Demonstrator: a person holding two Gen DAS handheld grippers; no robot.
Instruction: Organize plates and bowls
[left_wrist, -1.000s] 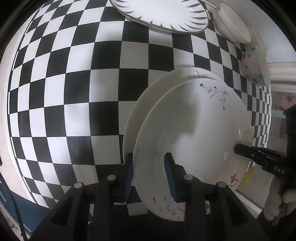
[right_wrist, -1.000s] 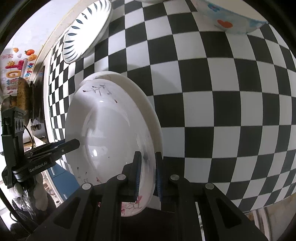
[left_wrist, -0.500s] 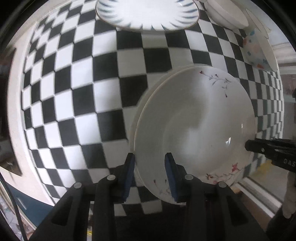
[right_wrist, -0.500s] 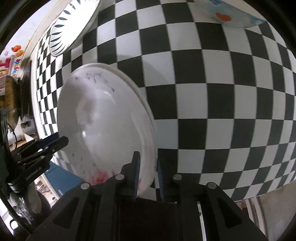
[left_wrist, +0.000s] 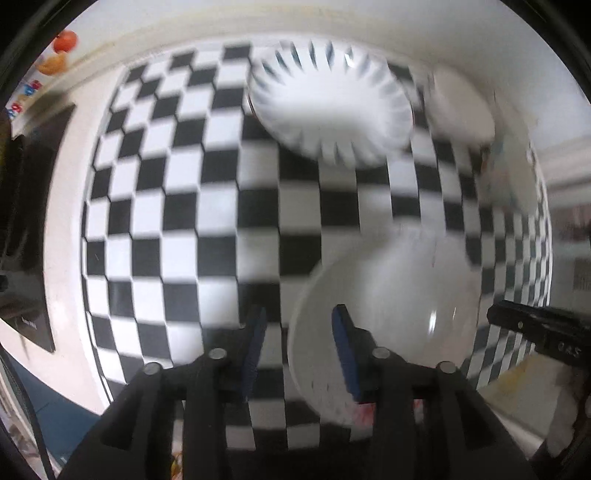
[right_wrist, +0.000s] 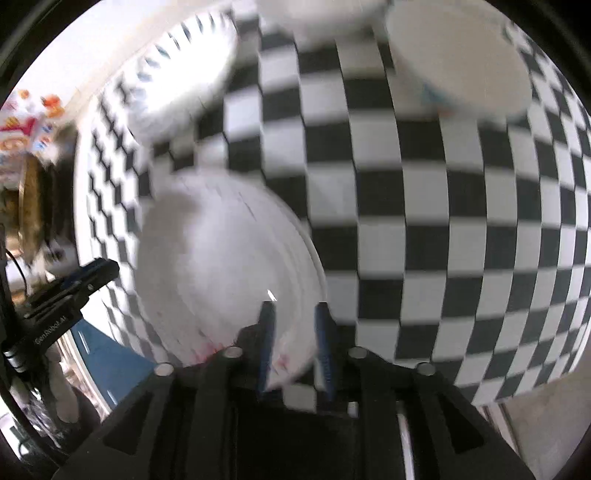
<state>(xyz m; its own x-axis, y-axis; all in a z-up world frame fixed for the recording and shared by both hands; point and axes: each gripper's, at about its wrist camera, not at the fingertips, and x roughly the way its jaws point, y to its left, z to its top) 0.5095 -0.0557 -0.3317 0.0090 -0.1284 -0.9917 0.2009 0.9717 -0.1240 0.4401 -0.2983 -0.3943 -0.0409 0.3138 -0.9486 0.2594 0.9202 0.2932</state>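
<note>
- Left gripper (left_wrist: 297, 349): jaws spread, the floral plate's (left_wrist: 391, 314) rim between them, no visible pinch.
- Right gripper (right_wrist: 293, 349): pads parted, straddling the plate's opposite rim.
- Plate lies on the checkered tablecloth (left_wrist: 184, 206).
- Beyond: blue-fringed plate (left_wrist: 332, 110), blurred bowl (right_wrist: 458, 59).

Left wrist cam: sits just behind its own black two-finger gripper (left_wrist: 297, 347), looking down and forward, close over the black-and-white checkered tablecloth (left_wrist: 177, 206).
Right wrist cam: same deal behind the other black gripper (right_wrist: 293, 343), facing in from the opposite side.
Overlap: both catch the white floral-rimmed plate (left_wrist: 388, 317) (right_wrist: 221, 273), the blue-dashed plate (left_wrist: 332, 107) (right_wrist: 177, 81), and each other's gripper.
</note>
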